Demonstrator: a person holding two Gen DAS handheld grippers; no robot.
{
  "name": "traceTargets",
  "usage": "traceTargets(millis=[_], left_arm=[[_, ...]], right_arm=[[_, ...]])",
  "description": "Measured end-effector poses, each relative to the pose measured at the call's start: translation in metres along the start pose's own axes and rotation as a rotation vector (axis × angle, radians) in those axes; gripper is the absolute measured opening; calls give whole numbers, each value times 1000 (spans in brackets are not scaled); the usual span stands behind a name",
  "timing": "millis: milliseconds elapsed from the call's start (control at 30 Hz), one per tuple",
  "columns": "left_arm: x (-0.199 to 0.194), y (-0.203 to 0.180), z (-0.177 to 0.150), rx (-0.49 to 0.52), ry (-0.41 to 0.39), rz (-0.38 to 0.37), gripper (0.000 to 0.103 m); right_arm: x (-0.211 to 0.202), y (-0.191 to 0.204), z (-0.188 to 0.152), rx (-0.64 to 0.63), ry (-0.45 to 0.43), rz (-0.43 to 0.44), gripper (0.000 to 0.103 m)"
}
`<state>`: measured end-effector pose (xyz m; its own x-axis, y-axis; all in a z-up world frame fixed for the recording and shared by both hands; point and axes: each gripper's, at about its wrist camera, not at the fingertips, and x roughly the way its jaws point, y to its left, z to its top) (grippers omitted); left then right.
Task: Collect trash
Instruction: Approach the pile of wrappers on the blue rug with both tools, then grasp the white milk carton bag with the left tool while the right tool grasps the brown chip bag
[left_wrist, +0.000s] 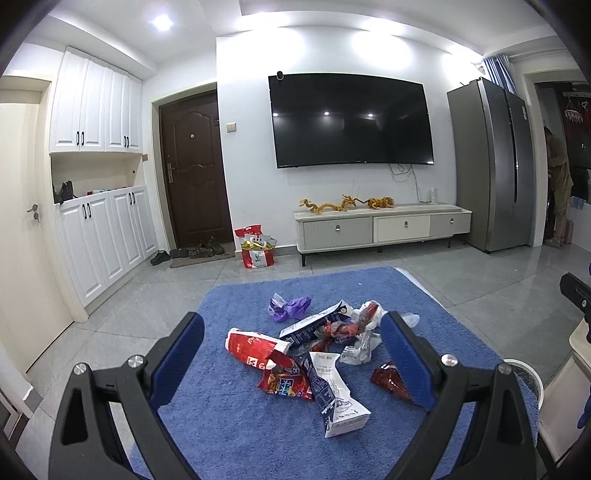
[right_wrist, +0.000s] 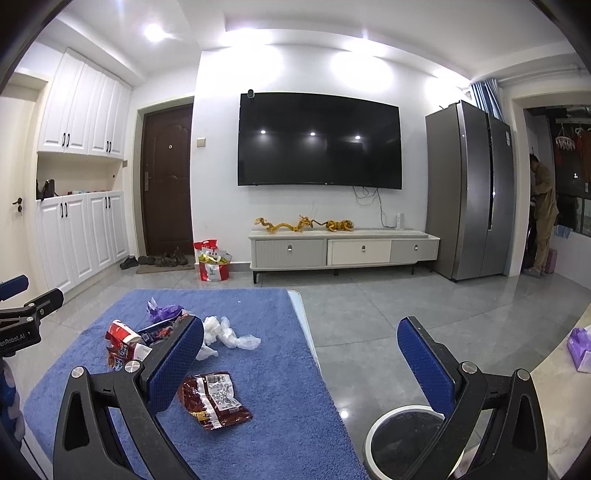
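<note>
A heap of trash lies on a blue-covered table (left_wrist: 229, 424): a red snack bag (left_wrist: 284, 380), a crushed white-and-blue carton (left_wrist: 332, 395), a red cup (left_wrist: 251, 345), purple plastic (left_wrist: 290, 306), white crumpled plastic (right_wrist: 229, 334) and a dark red wrapper (right_wrist: 216, 400). My left gripper (left_wrist: 291, 354) hangs open above the heap with nothing between its fingers. My right gripper (right_wrist: 301, 365) stands open over the table's right edge, its left finger (right_wrist: 177, 365) beside the dark red wrapper. A round white-rimmed bin (right_wrist: 402, 443) with a dark inside stands on the floor below the right gripper.
Grey tiled floor (right_wrist: 388, 314) stretches to a TV cabinet (right_wrist: 343, 251), a wall TV, a fridge (right_wrist: 469, 192) and a brown door. A red bag (right_wrist: 212, 264) stands by the door. A person (right_wrist: 543, 218) stands in the far right doorway. A purple tissue pack (right_wrist: 580, 347) lies at right.
</note>
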<state>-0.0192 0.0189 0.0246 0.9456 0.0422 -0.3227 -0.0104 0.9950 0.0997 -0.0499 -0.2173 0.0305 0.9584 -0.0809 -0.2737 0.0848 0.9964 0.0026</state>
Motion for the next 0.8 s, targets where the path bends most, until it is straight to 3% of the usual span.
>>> traceTargets(millis=[467, 800], left_arm=[[15, 6, -3, -27, 43, -9, 97], [55, 8, -28, -57, 199, -77, 97]], right_arm=[[10, -4, 2, 8, 31, 23, 103], [33, 2, -8, -3, 106, 84, 103]])
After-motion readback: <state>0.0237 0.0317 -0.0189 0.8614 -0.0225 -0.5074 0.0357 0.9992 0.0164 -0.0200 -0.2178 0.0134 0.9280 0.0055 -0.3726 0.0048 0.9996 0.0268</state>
